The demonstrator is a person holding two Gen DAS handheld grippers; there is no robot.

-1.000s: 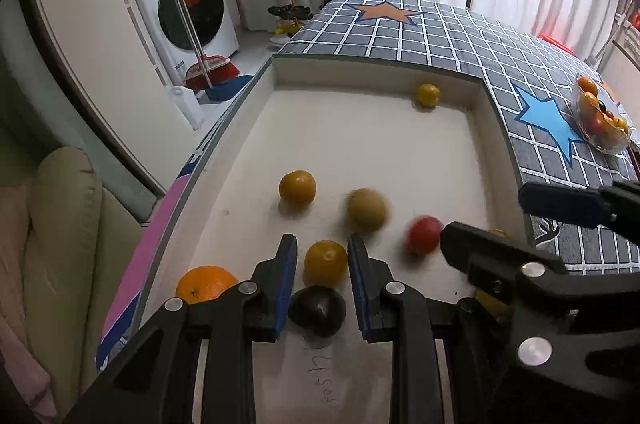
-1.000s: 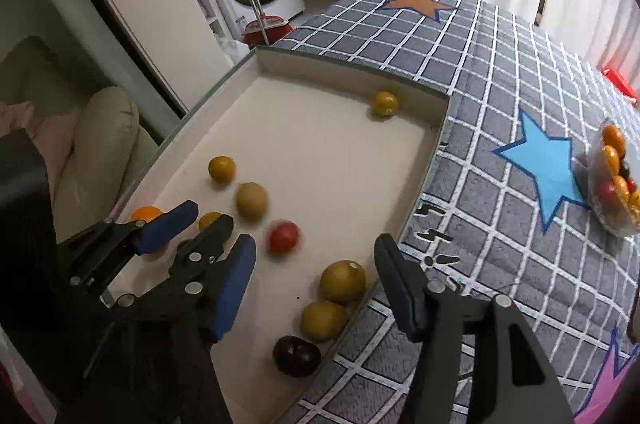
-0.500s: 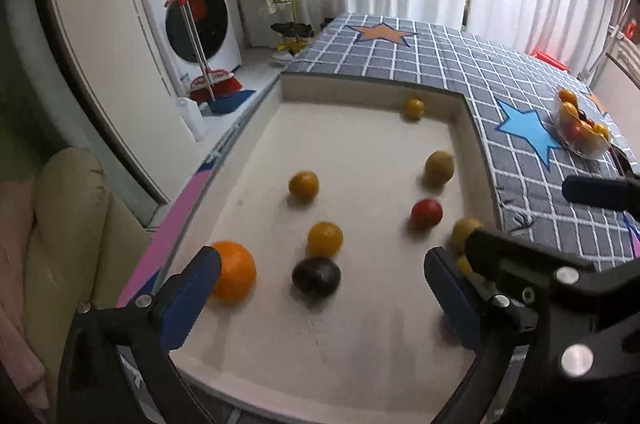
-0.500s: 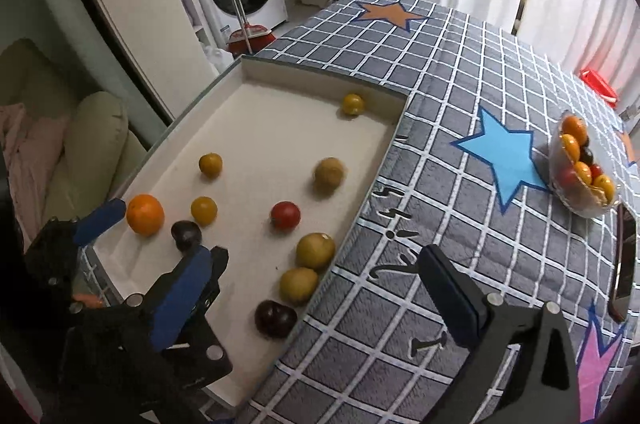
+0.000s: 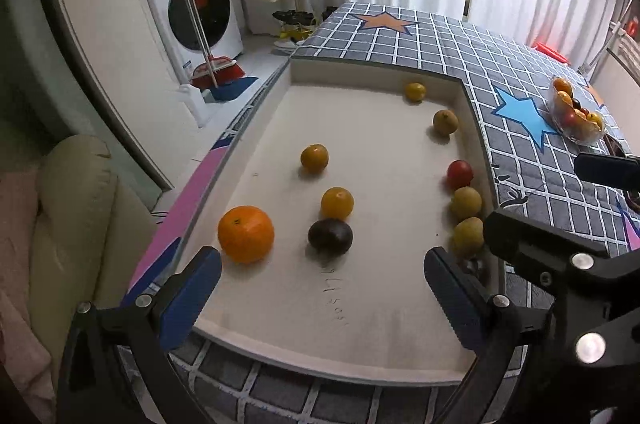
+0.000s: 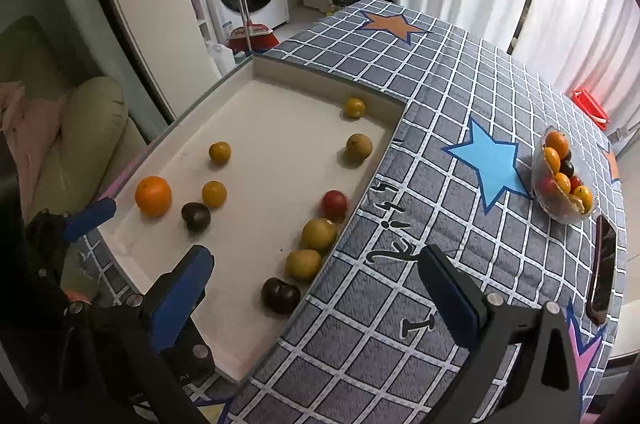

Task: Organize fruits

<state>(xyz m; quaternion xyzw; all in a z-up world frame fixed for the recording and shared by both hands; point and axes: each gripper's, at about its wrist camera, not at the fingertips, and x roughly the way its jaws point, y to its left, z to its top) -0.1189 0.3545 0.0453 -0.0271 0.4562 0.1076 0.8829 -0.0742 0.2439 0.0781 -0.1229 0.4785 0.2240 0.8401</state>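
Note:
Several fruits lie loose in a shallow white tray (image 5: 360,324) (image 6: 248,128). A large orange (image 5: 245,234) (image 6: 153,195) sits near its left rim, with a dark plum (image 5: 330,237) (image 6: 195,217) and a small yellow-orange fruit (image 5: 337,203) (image 6: 214,193) beside it. Along the right wall rest a red fruit (image 5: 459,174) (image 6: 334,205), two yellowish pears (image 5: 466,203) (image 6: 319,234) and another dark plum (image 6: 281,295). My left gripper (image 5: 322,298) hovers open over the tray's near end, holding nothing. My right gripper (image 6: 316,298) is open and empty above the tray's right edge.
A clear bowl of fruit (image 5: 576,116) (image 6: 562,180) stands on the grey checked cloth (image 6: 440,104) to the right. A dark phone (image 6: 602,264) lies near the cloth's right edge. A beige sofa (image 5: 68,224) is left of the tray; a washing machine (image 5: 196,4) and broom stand behind.
Both grippers opened wide and pulled back and up from the tray. The left one had been nearly shut around a small yellow-orange fruit. A pear and the red fruit rolled toward the right wall.

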